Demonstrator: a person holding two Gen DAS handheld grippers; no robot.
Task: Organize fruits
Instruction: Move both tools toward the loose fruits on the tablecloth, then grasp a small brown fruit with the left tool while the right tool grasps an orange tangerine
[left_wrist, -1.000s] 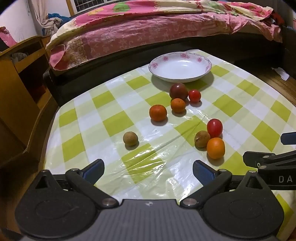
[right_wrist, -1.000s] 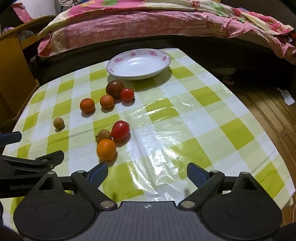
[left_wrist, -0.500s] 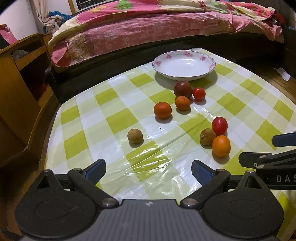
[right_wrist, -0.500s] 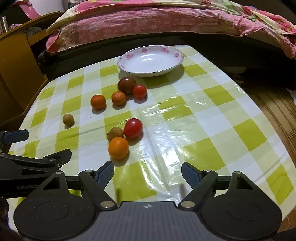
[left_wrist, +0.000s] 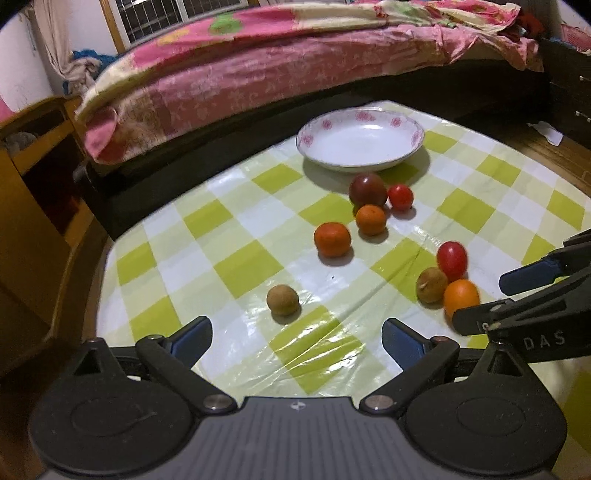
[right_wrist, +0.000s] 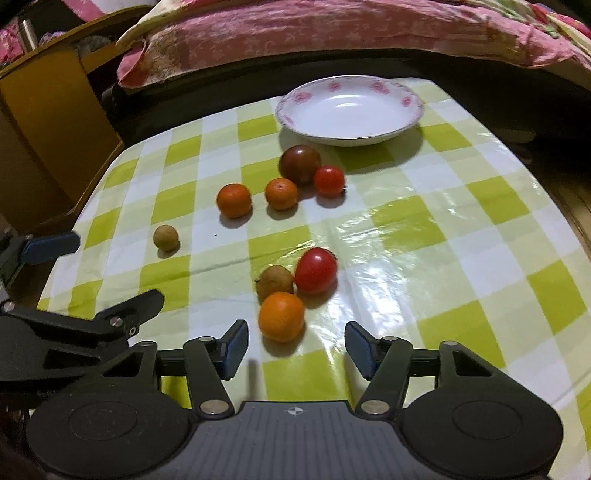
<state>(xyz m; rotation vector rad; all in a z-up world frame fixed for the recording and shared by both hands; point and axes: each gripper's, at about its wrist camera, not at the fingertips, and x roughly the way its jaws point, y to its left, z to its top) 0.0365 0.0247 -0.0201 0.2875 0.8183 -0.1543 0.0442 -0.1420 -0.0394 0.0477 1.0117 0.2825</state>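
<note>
Eight fruits on the table, let's count them off. Three small orange mandarins: one nearest the right gripper (right_wrist: 281, 321), two farther back at (right_wrist: 233, 200) and (right_wrist: 281, 193). Two red tomatoes: an oval one (right_wrist: 316, 270), its long axis tilted up toward the right in the right wrist view, and a round cherry one (right_wrist: 329, 180). One large dark reddish-brown tomato (right_wrist: 299, 164), touching the cherry tomato. Two small round tan-brown fruits: one (right_wrist: 275, 282) wedged against the oval tomato and nearest mandarin, its stem tip poking left, and one alone (right_wrist: 166, 238) off to the left.

One shallow white ceramic dish with a pink flower rim (right_wrist: 349, 110) sits at the far edge, nothing in it.

Right gripper (right_wrist: 295, 345), blue pads, jaws closing, spread either side of a gap with the nearest mandarin just ahead, not touched. Left gripper (left_wrist: 297, 338) spread wide, nothing between; the lone tan fruit lies just beyond it.

Surface: glossy green-and-white checked plastic tablecloth (right_wrist: 424, 229), creased. Behind, a bed with a pink floral quilt (left_wrist: 258, 74); a yellow wooden cabinet (right_wrist: 48, 122) to the left; wooden floor on the right.
</note>
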